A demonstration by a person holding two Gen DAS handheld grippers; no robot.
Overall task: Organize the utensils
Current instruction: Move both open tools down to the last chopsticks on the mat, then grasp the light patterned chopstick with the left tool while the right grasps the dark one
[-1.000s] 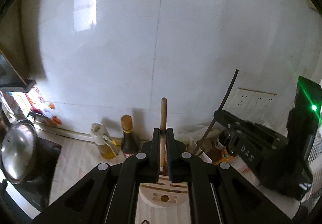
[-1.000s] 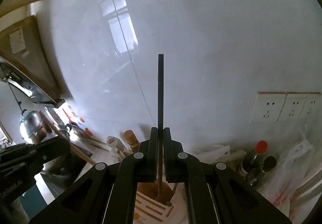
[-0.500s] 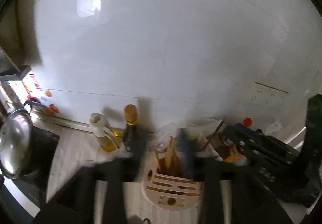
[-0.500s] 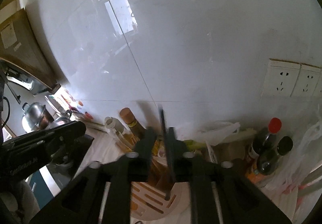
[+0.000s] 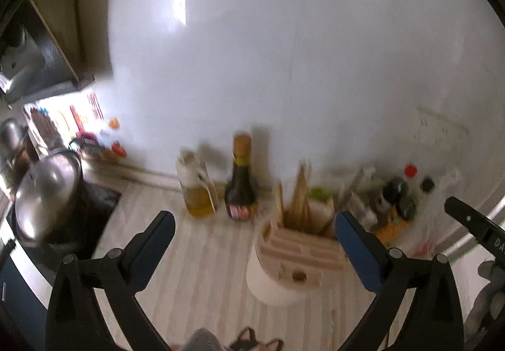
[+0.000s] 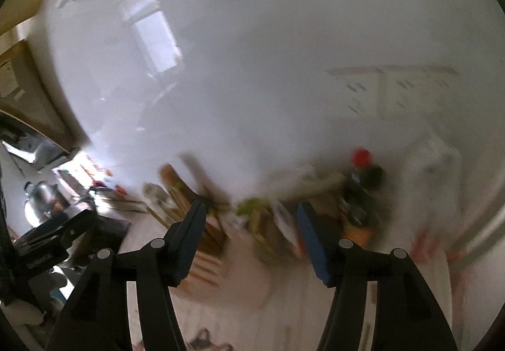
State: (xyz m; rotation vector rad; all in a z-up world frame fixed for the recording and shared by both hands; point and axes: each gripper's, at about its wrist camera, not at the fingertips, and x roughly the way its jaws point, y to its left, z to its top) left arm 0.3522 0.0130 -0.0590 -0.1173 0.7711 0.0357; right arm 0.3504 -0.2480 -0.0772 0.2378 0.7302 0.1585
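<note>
A round wooden utensil holder (image 5: 293,259) stands on the counter, with several wooden utensils (image 5: 300,196) upright in its back cup. My left gripper (image 5: 254,220) hangs in front of and above it, its jaws opening wide with nothing between them. The right wrist view is blurred: the same holder (image 6: 208,243) shows at lower left, with a dark utensil handle (image 6: 202,174) sticking up from it. My right gripper (image 6: 251,210) is to the right of the holder, jaws opening, nothing held. The other gripper (image 5: 473,225) shows at the left view's right edge.
A dark sauce bottle (image 5: 240,184) and an oil bottle (image 5: 197,190) stand left of the holder against the white tiled wall. Small jars, one with a red cap (image 5: 407,190), sit to its right. A pot with a steel lid (image 5: 47,196) sits on a stove far left.
Both grippers let go of their utensils, a wooden stick on the left and a black one on the right, which now stand in the holder. Both jaws opened and both hands drew back.
</note>
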